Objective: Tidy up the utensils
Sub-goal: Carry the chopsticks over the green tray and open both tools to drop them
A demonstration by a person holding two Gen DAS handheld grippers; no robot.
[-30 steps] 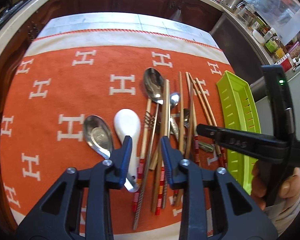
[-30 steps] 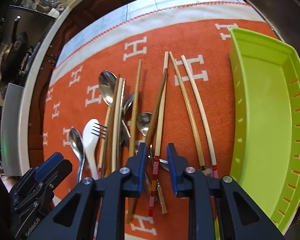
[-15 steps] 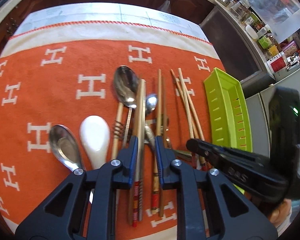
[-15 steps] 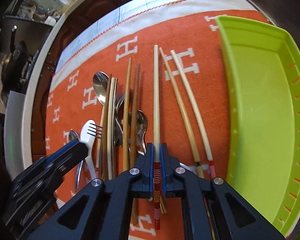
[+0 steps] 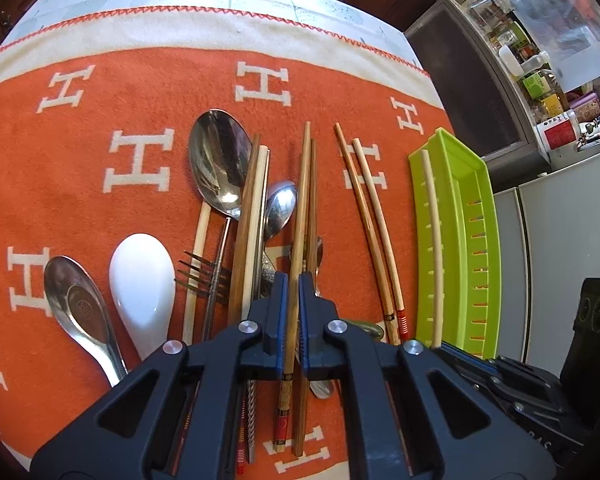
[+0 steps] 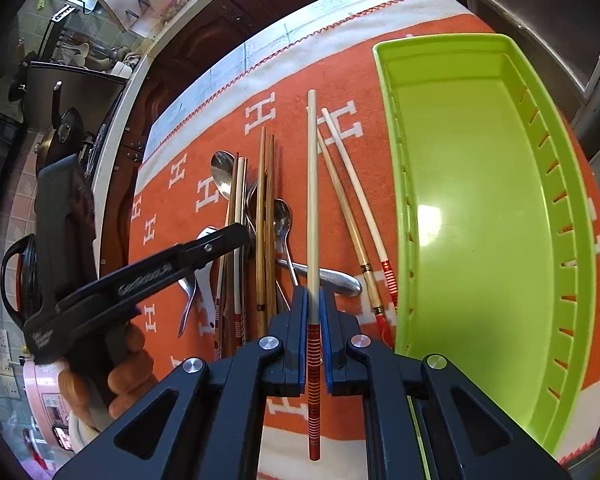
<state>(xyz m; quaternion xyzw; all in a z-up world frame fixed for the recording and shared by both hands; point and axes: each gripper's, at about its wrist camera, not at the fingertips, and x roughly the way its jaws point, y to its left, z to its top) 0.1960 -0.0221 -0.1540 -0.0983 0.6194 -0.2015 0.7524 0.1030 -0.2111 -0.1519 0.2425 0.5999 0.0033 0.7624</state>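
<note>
left hand-held gripper pinches brown chopstick; right hand-held gripper seemingly lifts pale chopstick.

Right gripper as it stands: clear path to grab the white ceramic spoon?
Probably not. The right gripper is already shut on a pale chopstick, and the white ceramic spoon lies across the pile, past the left gripper, itself shut on a brown chopstick.

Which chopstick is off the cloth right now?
The pale chopstick with the red-striped end, clamped in the right gripper and lifted beside the green tray. The other chopsticks lie on the cloth, one of them clamped by the left gripper.
</note>
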